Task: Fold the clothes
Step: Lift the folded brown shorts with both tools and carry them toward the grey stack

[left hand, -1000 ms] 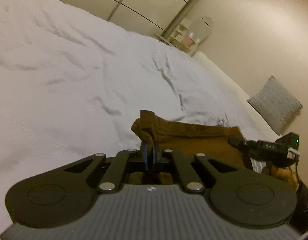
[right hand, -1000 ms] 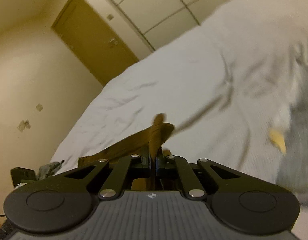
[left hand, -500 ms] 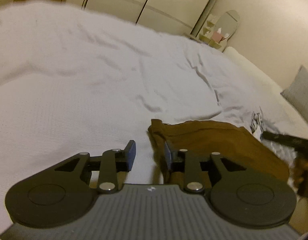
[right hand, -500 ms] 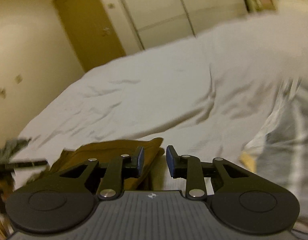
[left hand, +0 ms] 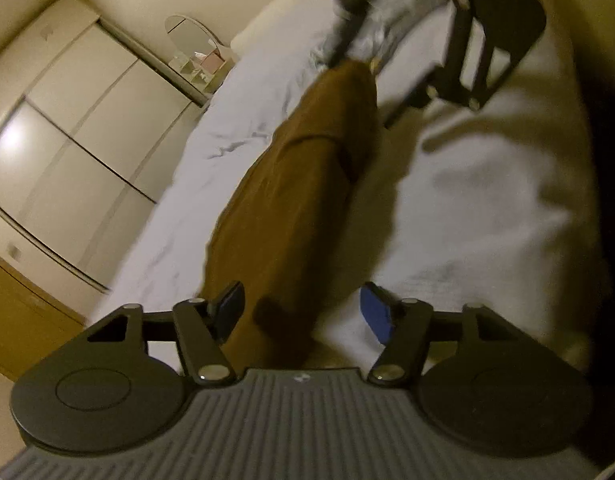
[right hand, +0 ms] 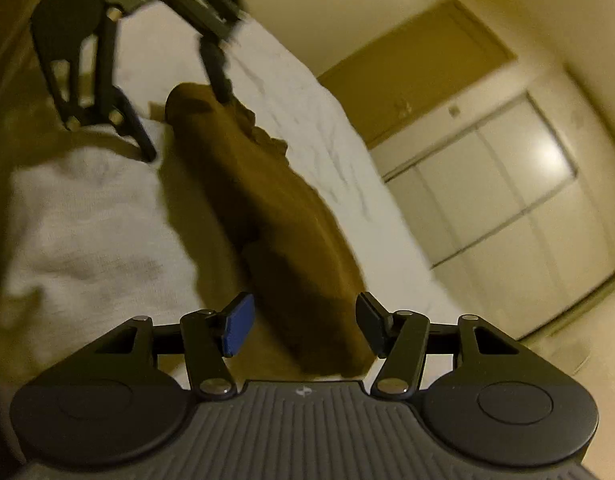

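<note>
Both grippers face each other over brown trousers on the bed, jaws wide and empty.

The left gripper has its jaws spread wide, holding nothing; the trousers lie folded in a long strip on the bed, running from between the jaws straight ahead to the right gripper at the far end. From the right gripper, jaws equally wide and empty, the trousers start between the jaws and stretch ahead toward the left gripper, whose jaws straddle the far end. A wardrobe stands beyond the bed.
</note>
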`<state>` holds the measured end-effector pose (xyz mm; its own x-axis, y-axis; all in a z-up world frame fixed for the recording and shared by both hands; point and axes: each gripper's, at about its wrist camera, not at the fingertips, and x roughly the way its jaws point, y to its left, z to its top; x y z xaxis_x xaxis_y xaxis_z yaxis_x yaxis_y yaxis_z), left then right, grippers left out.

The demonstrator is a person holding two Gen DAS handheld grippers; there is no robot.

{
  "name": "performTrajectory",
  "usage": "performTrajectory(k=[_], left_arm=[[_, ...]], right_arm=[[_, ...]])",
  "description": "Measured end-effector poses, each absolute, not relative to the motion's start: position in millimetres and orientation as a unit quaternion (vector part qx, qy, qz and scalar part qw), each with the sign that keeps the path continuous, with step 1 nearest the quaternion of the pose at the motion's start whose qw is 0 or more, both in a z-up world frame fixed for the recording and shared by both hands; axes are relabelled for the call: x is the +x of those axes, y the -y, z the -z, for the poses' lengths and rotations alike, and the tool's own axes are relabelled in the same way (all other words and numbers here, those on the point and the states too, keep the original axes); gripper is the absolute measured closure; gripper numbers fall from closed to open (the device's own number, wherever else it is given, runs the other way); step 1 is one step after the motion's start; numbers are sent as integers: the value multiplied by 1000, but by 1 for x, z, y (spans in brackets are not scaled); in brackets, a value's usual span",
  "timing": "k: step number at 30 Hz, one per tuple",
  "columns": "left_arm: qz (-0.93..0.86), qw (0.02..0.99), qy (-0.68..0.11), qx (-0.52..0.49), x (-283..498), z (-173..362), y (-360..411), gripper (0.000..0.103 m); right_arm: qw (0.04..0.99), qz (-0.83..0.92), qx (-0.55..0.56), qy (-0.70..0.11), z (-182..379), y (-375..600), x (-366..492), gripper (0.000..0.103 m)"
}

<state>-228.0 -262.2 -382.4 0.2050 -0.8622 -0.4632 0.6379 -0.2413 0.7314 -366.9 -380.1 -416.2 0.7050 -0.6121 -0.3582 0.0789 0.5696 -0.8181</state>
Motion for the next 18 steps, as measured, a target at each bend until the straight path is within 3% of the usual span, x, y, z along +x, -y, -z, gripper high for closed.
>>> performTrajectory(k=[3,4,5,6,7,11,13,18], left_arm=[[592,624,109,498,-220,389,285,69],[587,631,95,498,-212,390,289,88],[583,638,80,497,-205,390,293,93],[580,644,68,494,-198,390,295,93],[583,649,58,485,-194,388,292,94],[597,658,26,458,-185,385,283,94],[597,656,26,460,-189,387,285,96],[599,648,59,467,-200,368,270,96]], right_arm=[[808,205,-442,-331,426,386,-347,46],[802,197,-449,-341,431,390,-344,50],[796,189,-457,-351,436,394,-343,54],[791,189,-459,-358,438,399,-344,66],[787,194,-458,-365,440,404,-347,70],[779,208,-446,-387,447,422,-359,70],[790,206,-426,-390,445,423,-362,83],[819,221,-386,-362,420,423,-383,88]])
